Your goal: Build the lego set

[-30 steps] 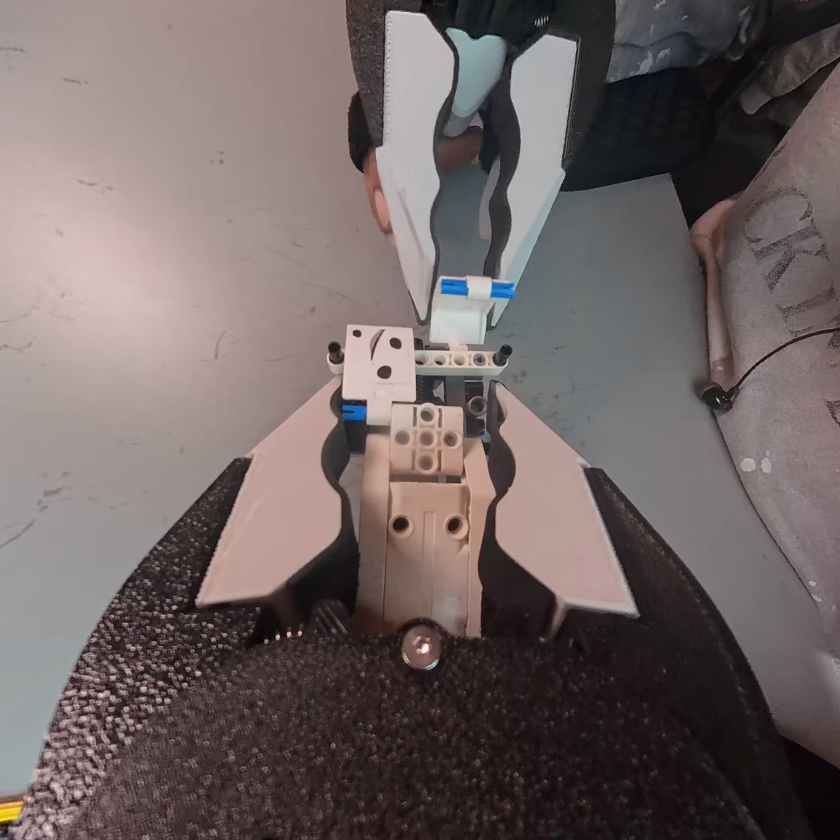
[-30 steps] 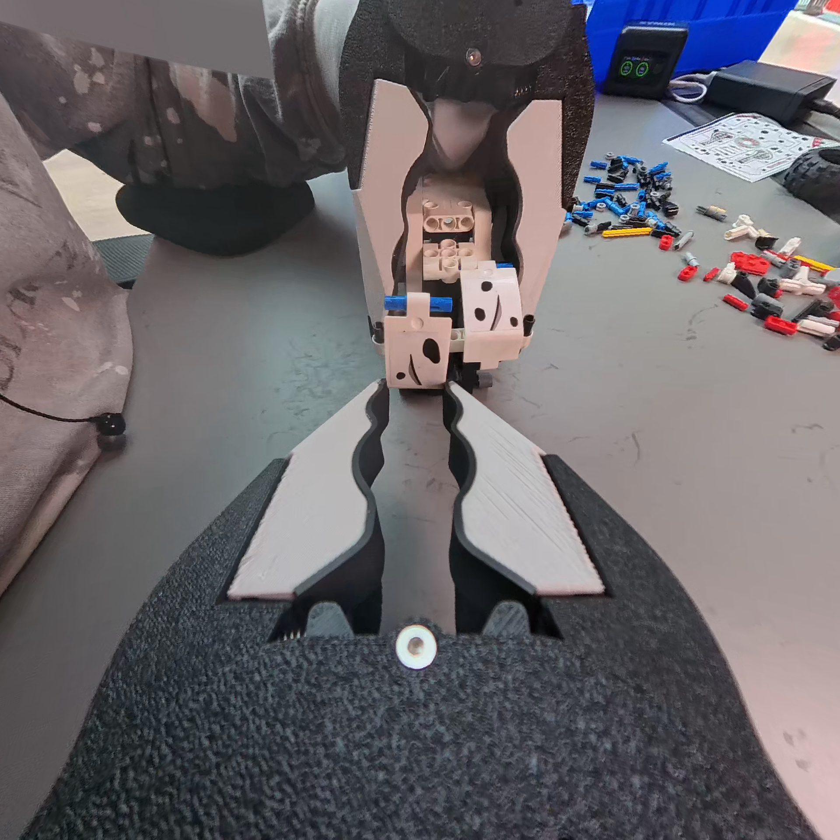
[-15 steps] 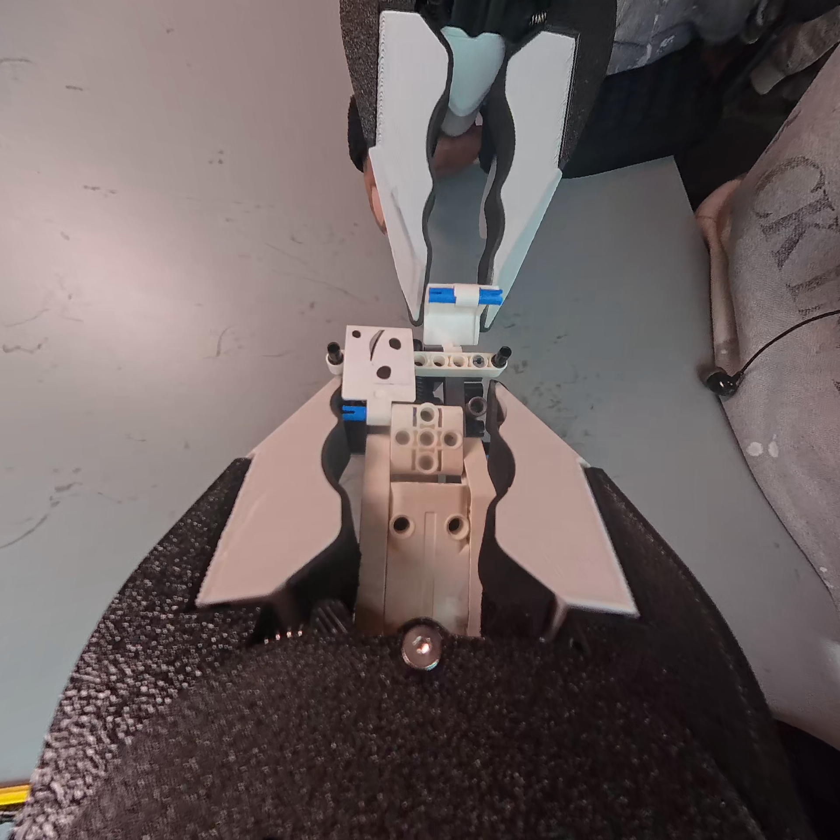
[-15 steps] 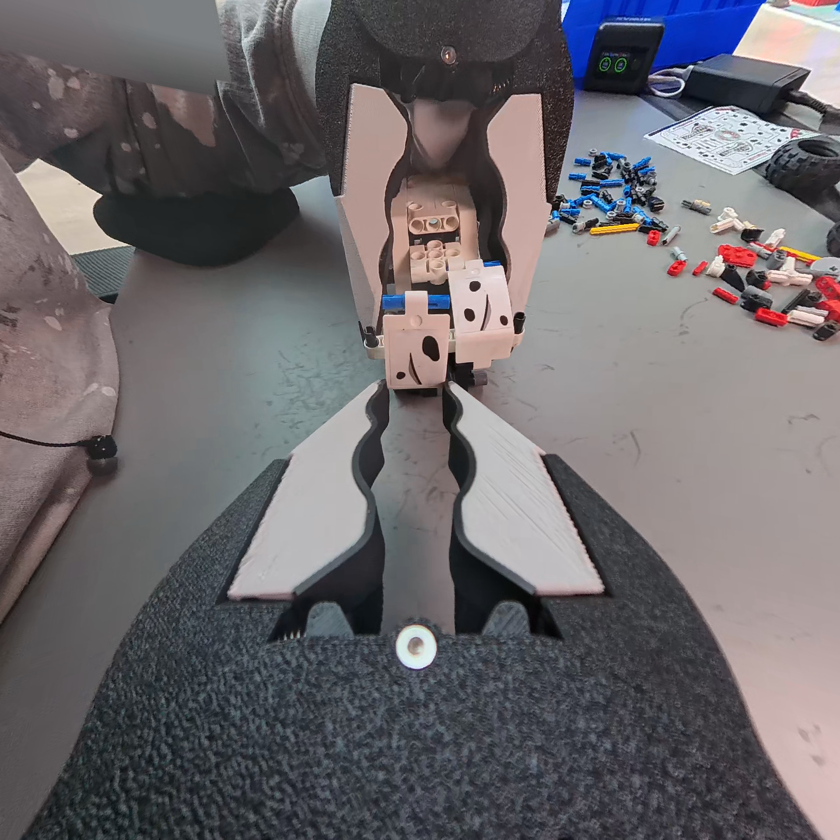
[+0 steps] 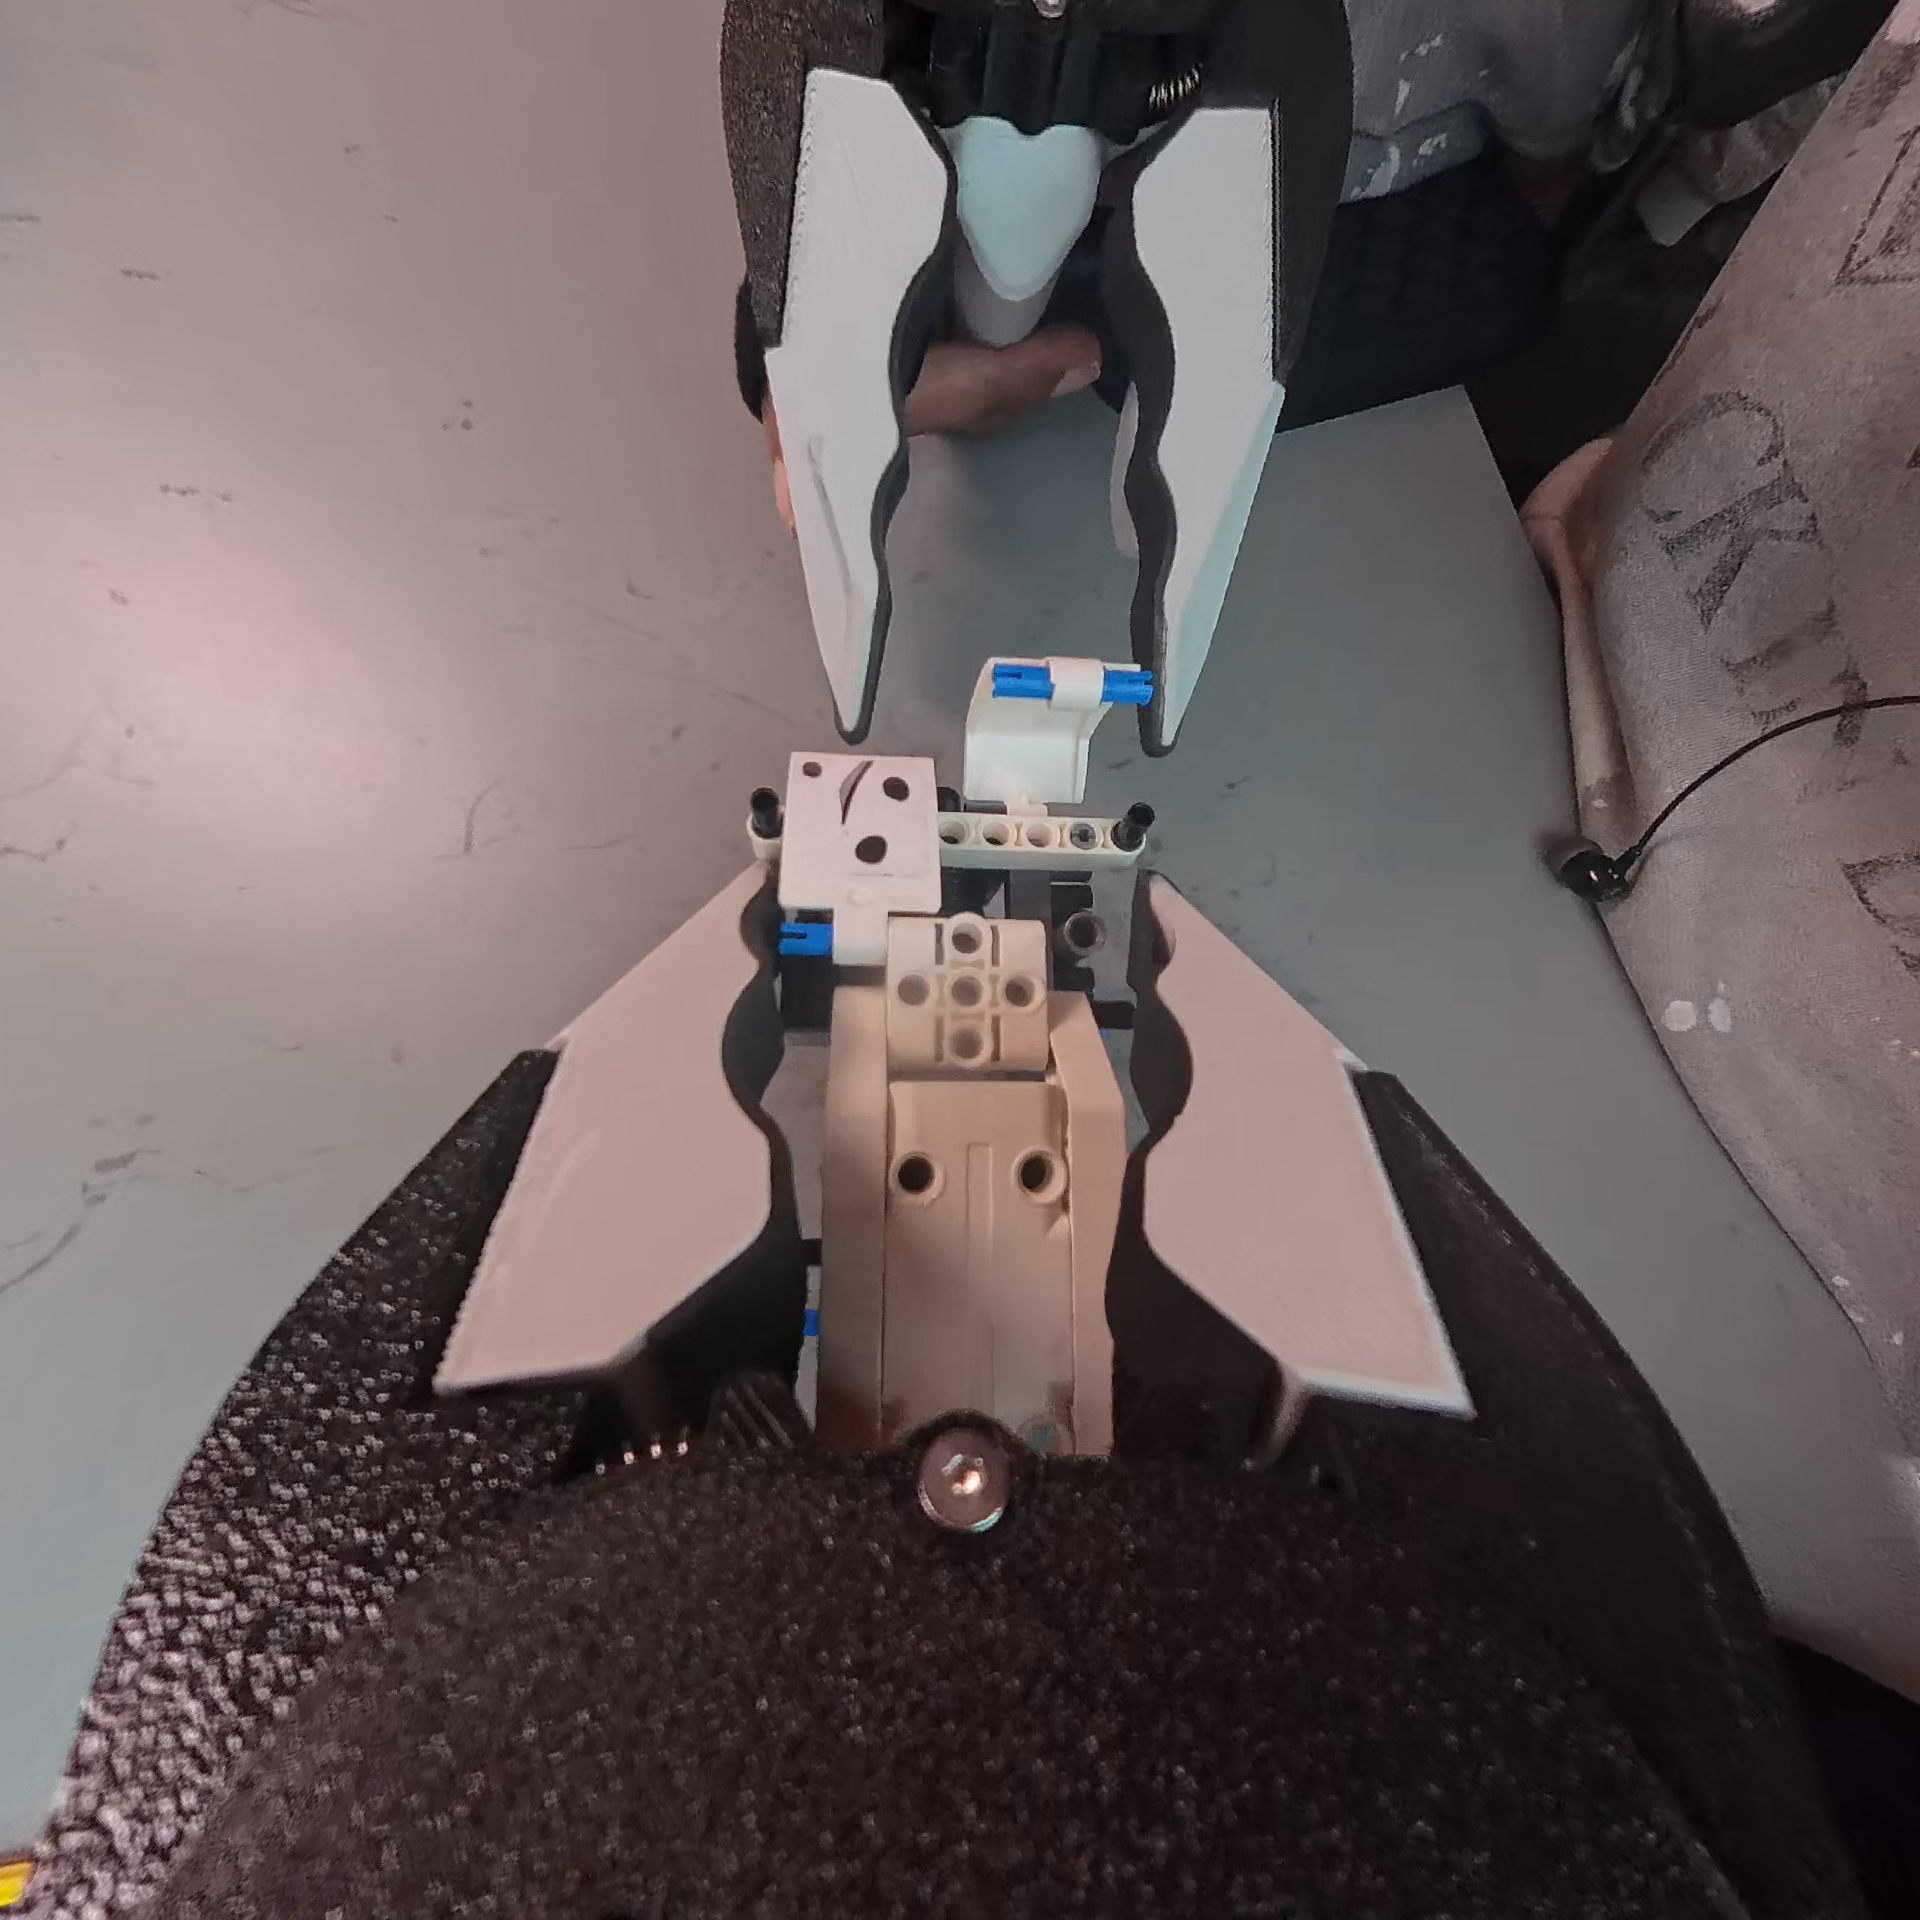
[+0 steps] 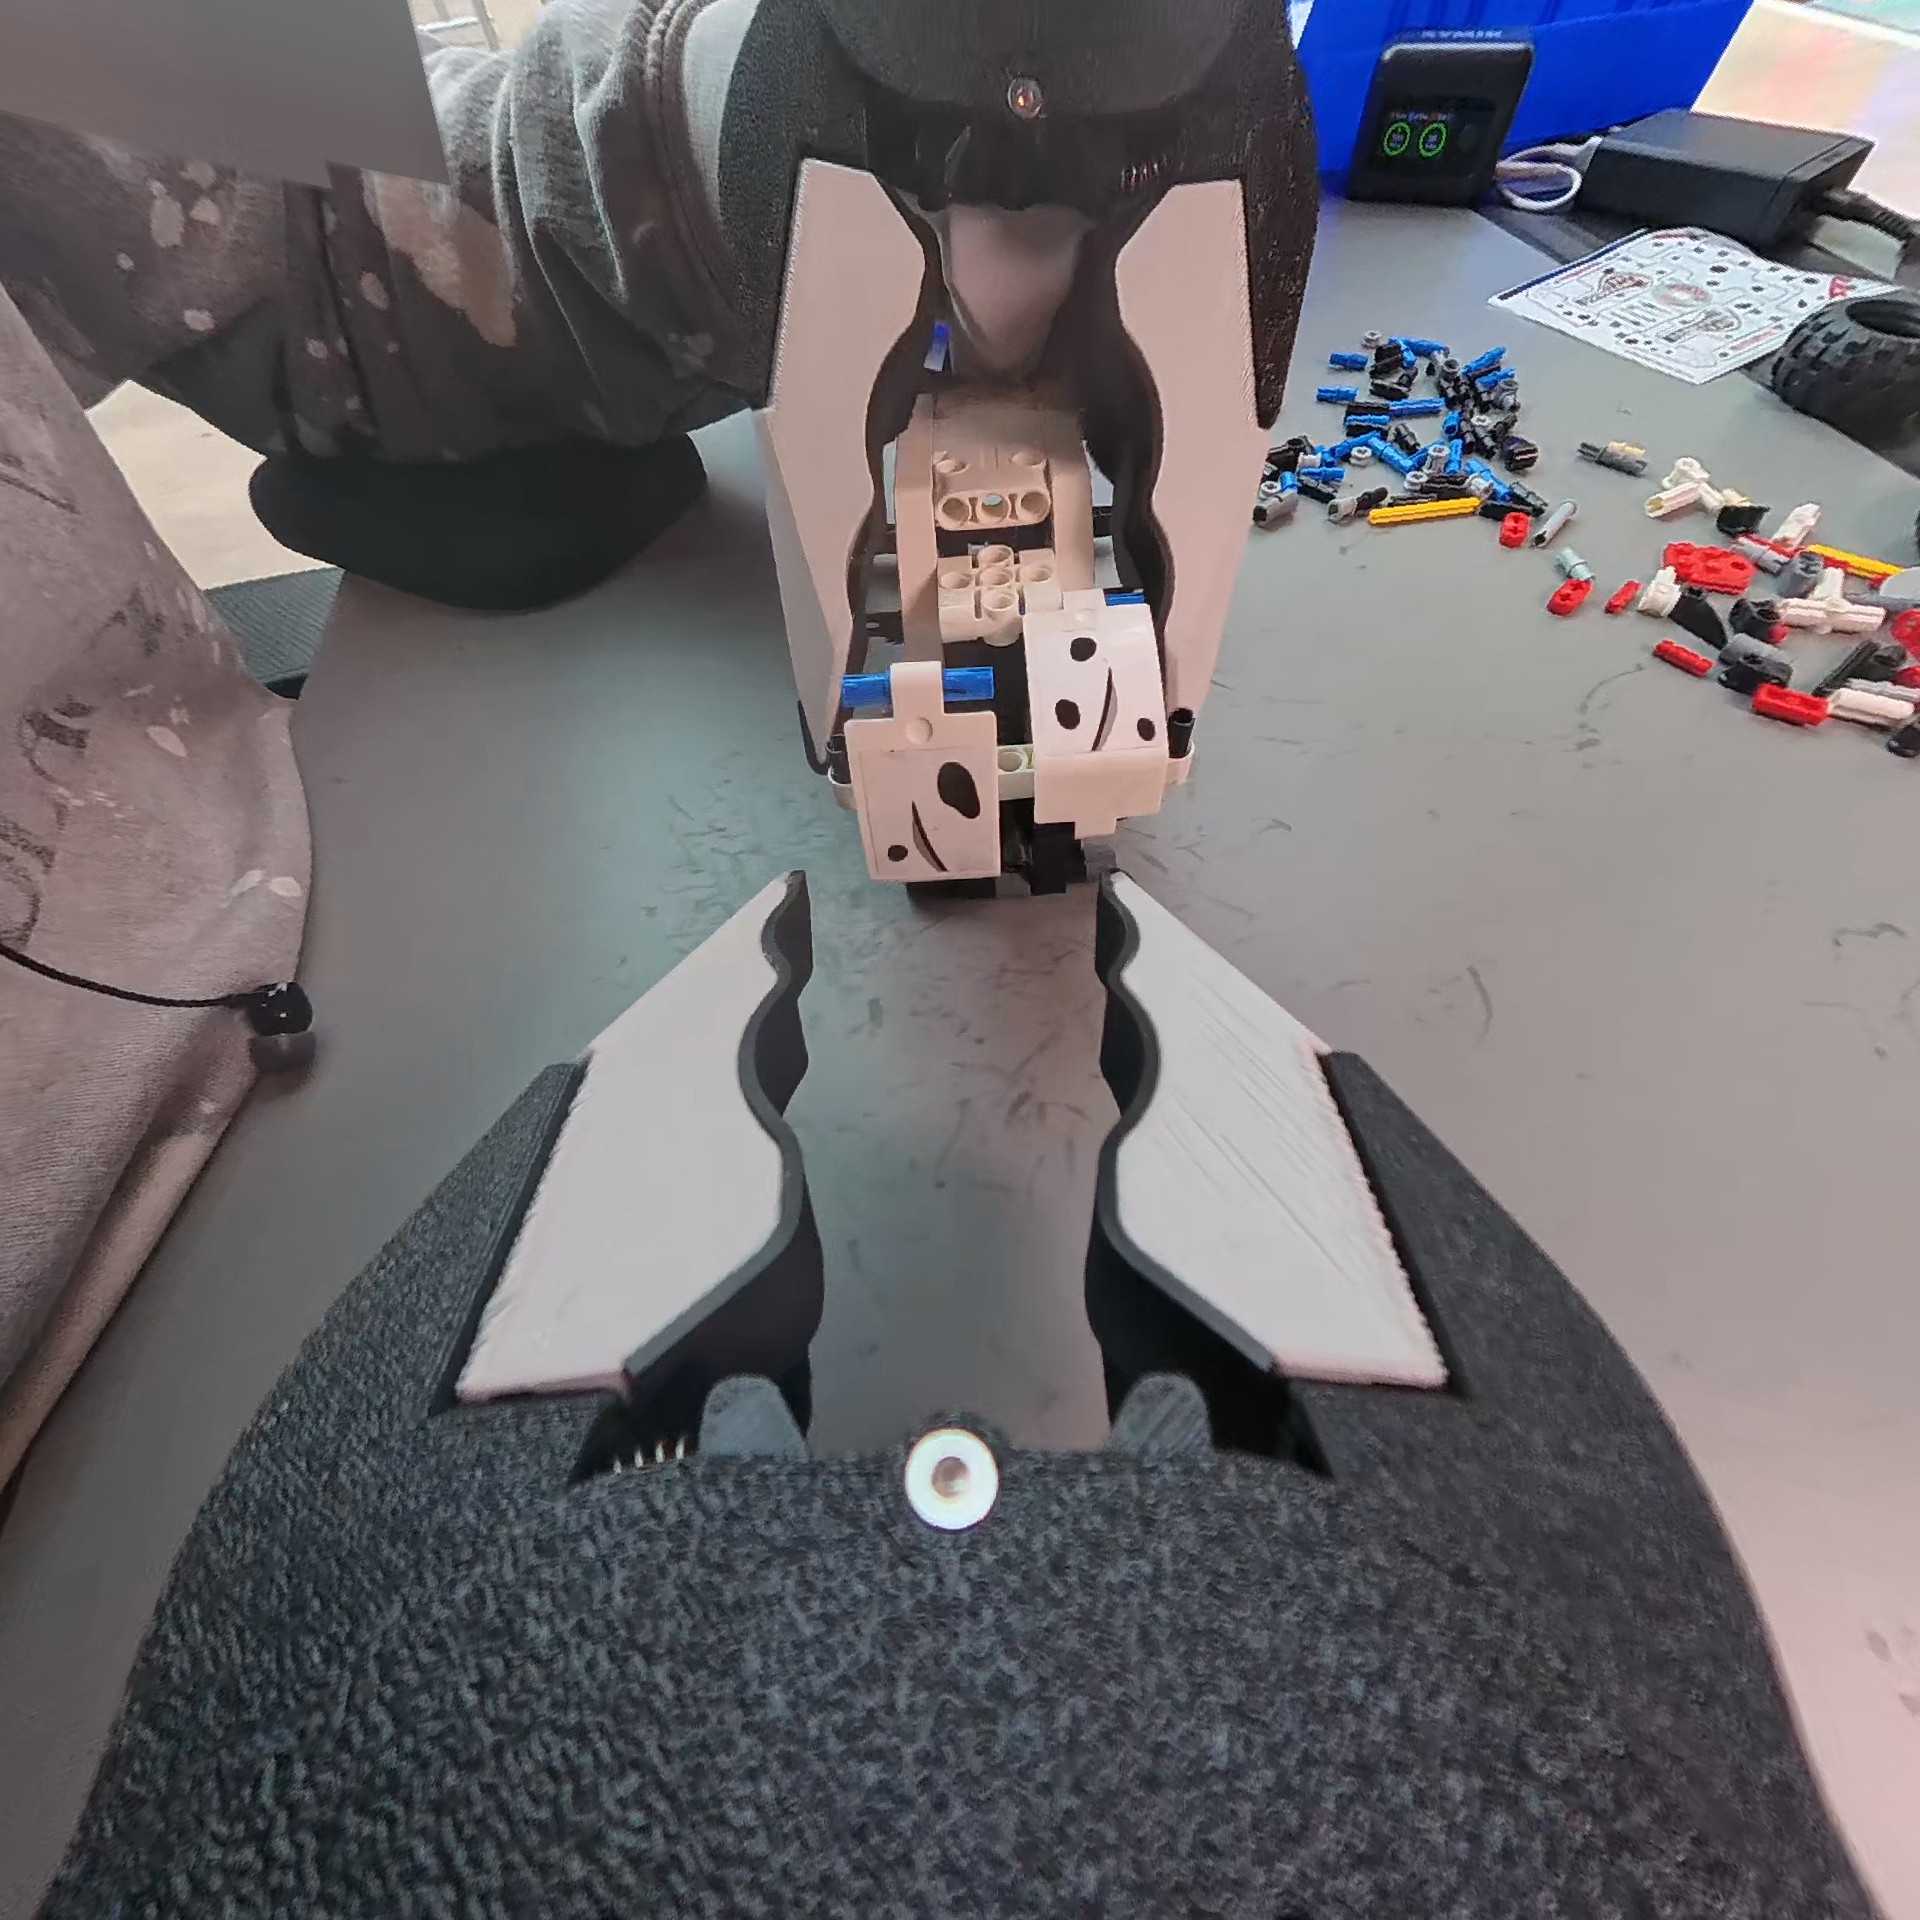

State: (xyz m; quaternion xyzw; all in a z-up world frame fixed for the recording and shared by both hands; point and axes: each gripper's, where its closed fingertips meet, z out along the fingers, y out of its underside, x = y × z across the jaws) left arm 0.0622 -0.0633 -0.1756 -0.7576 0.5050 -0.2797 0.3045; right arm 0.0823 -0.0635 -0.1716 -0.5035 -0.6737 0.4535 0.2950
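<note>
Left gripper [image 5: 956, 914]: fingers narrow, clamped on both sides of the lego model [image 5: 966, 1039], which sits lengthwise between them at frame centre, beige chassis toward the camera. Front end of the model pokes past the fingertips: white perforated beam [image 5: 1039, 836] crosswise, white spotted panel [image 5: 860, 831] on its left half.

Right gripper [image 6: 945, 894]: fingers spread wide, nothing between them, tips just short of the model's front, not touching as far as visible. In the left wrist view it comes in from the top of the frame [image 5: 1003, 738], tips either side of the second white panel [image 5: 1029, 753]. That panel hangs on the beam's near face in the right wrist view [image 6: 925, 795], blue pin [image 6: 914, 688] through its top tab, tilted outward rather than flush with the other spotted panel.

Model rests on the grey table [image 6: 1455, 1039]. Loose lego parts [image 6: 1558, 540] scattered at upper right of the right wrist view, instruction sheet [image 6: 1683, 301] and black tyre [image 6: 1849, 358] behind them. Person's sleeve [image 6: 416, 312] at upper left.
</note>
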